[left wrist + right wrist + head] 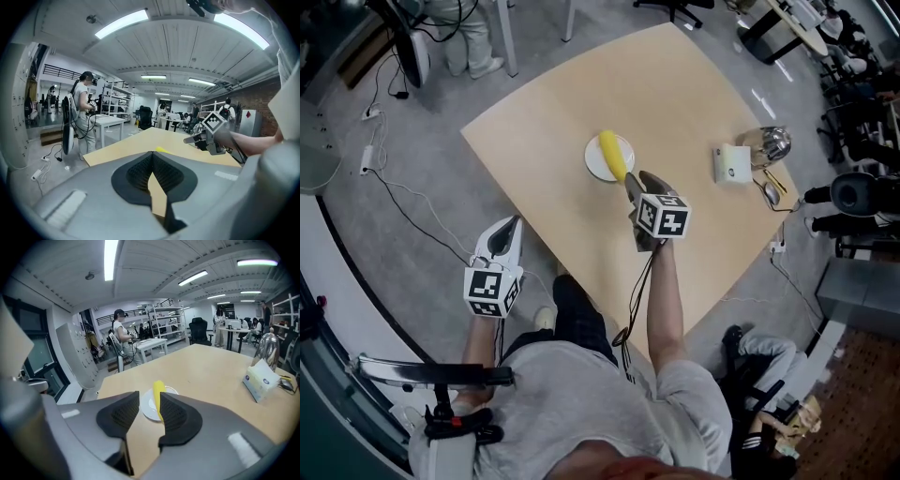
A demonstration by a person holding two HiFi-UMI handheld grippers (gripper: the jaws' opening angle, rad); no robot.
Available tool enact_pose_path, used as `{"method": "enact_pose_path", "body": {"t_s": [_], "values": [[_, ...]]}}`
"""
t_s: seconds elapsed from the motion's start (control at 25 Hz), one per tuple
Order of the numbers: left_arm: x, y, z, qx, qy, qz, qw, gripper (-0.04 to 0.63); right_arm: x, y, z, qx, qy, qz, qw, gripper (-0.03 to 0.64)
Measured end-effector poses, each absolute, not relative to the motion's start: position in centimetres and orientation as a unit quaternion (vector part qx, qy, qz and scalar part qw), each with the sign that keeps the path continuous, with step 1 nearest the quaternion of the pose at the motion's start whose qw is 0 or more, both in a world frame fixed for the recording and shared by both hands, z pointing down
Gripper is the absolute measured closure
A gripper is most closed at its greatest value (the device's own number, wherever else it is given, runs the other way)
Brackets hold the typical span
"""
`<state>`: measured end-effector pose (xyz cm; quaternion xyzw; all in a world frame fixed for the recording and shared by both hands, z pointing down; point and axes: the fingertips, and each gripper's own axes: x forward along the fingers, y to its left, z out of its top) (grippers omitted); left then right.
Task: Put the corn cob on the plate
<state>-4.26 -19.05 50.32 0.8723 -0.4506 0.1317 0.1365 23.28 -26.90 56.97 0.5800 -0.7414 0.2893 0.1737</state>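
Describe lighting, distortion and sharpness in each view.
Head view: even light, no hard shadows on the table, whose edges look bowed; corn cob sharp. Left gripper view: heavy fisheye with dark round border, ceiling light strips blown out, left claw near and soft. Right gripper view: same fisheye border, one glaring ceiling strip, right claw soft, plate beyond it clear.

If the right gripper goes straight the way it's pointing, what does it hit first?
Probably the corn cob on the plate: it lies just ahead of the right gripper, in line with its open fingers. Depth is unclear, so the plate's near rim could come first.
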Motion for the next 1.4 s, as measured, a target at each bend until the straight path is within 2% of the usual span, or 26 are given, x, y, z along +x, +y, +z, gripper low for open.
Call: {"method": "enact_pose_path", "body": {"t_s": [1.4], "values": [[-2.7, -12.5, 45.2, 0.893, -0.428, 0.102, 0.095, 0.575, 25.1, -12.6, 48.2, 0.643, -0.727, 0.231, 0.075, 0.6]]}}
